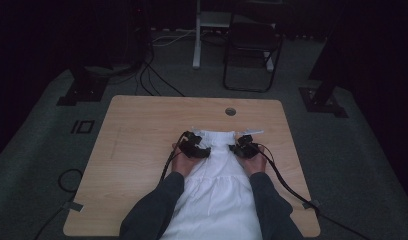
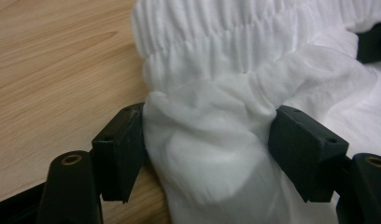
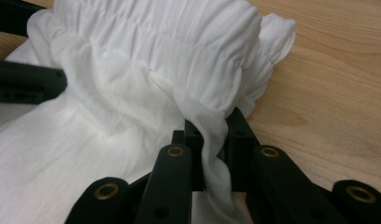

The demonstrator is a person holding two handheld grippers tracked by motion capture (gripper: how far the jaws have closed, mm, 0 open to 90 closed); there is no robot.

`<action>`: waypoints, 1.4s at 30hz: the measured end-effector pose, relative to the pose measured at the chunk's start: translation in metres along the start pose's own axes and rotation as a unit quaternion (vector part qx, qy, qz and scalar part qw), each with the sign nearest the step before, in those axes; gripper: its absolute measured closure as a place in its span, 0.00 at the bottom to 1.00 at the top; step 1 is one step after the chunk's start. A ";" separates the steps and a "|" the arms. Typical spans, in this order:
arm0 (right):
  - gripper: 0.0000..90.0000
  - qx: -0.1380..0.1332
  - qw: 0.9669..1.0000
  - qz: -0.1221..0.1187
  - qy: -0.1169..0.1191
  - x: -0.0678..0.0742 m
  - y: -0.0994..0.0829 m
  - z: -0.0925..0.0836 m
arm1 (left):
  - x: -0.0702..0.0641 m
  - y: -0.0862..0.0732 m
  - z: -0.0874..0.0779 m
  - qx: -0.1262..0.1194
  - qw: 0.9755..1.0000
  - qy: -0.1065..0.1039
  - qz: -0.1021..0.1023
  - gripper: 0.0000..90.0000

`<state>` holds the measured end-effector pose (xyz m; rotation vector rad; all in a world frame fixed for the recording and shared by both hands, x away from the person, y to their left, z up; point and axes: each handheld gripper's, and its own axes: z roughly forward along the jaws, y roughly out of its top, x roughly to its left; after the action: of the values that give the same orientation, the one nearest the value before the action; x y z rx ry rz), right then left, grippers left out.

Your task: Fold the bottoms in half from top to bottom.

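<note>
A white garment (image 1: 218,185) is spread on the desk (image 1: 142,145), from centre toward 6 o'clock. Its gathered band is flanked at 9 o'clock by the left gripper (image 2: 207,154), jaws spread around a bulge of cloth. At 3 o'clock a fold is pinched by the right gripper (image 3: 215,140).

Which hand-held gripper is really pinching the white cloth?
The right hand-held gripper: its jaws are clamped on a thin fold of the white garment. The left hand-held gripper stands wide, cloth bunched loosely between its jaws.
</note>
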<state>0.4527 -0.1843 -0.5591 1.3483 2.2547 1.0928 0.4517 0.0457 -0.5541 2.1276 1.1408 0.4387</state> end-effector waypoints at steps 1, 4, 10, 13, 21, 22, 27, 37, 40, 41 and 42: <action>0.92 0.000 1.000 0.001 0.000 0.000 0.000 0.000 | 0.000 0.000 0.000 -0.001 1.000 -0.003 -0.001 0.32; 0.92 -0.001 1.000 0.001 -0.002 0.000 0.000 0.000 | 0.000 0.000 0.000 -0.001 1.000 -0.003 -0.001 0.32; 0.92 -0.004 1.000 0.002 -0.008 0.002 -0.001 0.000 | 0.001 0.001 -0.002 -0.003 1.000 -0.021 -0.007 0.53; 0.93 -0.005 1.000 0.004 -0.010 0.003 -0.002 0.000 | 0.004 0.001 -0.003 -0.002 1.000 -0.026 -0.008 0.65; 0.93 -0.004 1.000 0.011 -0.010 0.003 -0.001 -0.001 | 0.004 0.002 -0.003 0.002 0.999 -0.040 -0.012 0.88; 0.93 -0.003 1.000 0.010 -0.009 0.002 0.000 -0.001 | 0.005 0.003 -0.003 0.004 0.999 -0.042 -0.015 0.89; 0.94 -0.012 1.000 0.002 -0.014 -0.001 0.011 -0.009 | 0.009 0.017 -0.014 -0.012 0.999 -0.042 -0.009 0.91; 0.94 -0.101 0.994 -0.016 -0.024 -0.002 0.063 -0.061 | 0.012 0.068 -0.063 -0.105 0.994 -0.043 0.002 0.91; 0.94 -0.114 0.993 -0.022 -0.018 0.001 0.069 -0.074 | 0.010 0.068 -0.077 -0.119 0.991 -0.052 0.001 0.91; 0.94 -0.114 0.993 -0.027 -0.015 0.003 0.068 -0.078 | 0.009 0.066 -0.080 -0.121 0.991 -0.054 0.005 0.91; 0.94 -0.113 0.993 -0.032 -0.013 0.004 0.067 -0.080 | 0.006 0.062 -0.084 -0.122 0.991 -0.058 0.012 0.91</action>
<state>0.4450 -0.1996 -0.4561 1.1835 2.0683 1.2568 0.4444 0.0607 -0.4504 1.9301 0.9455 0.4354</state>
